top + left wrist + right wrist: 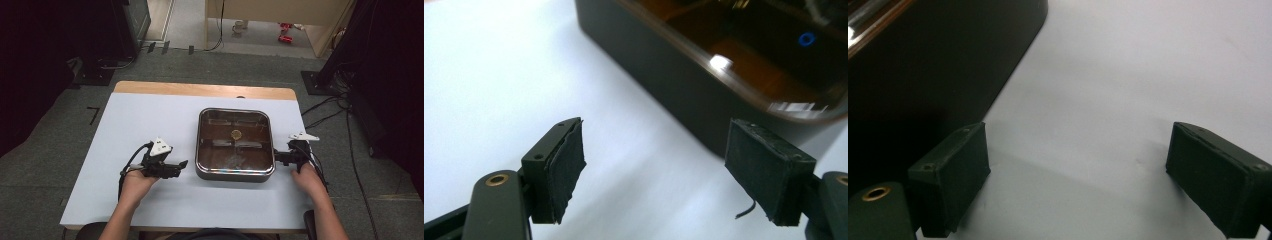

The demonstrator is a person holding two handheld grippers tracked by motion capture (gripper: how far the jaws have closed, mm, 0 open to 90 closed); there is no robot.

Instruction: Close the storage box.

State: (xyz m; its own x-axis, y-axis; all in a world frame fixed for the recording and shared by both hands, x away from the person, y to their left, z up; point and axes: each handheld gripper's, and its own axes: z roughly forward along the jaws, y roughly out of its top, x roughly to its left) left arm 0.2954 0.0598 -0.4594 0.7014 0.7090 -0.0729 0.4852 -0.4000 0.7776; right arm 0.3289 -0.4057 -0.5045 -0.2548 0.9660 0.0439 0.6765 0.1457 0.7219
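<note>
The square, dark, glass-lidded metal pan is sitting mid-counter between both grippers. The right gripper, jaws spread empty, is seemingly almost touching its right wall; the left gripper, likewise gaping, is hovering farther off.

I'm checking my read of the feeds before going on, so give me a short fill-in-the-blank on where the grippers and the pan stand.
1. The square pan sits on the white table between the left gripper and the ____ gripper.
2. The jaws of both grippers are ____.
3. Neither gripper holds ____.
4. The pan's lid is see-through with a round ____ at its centre.

Missing words: right; open; anything; knob
</note>
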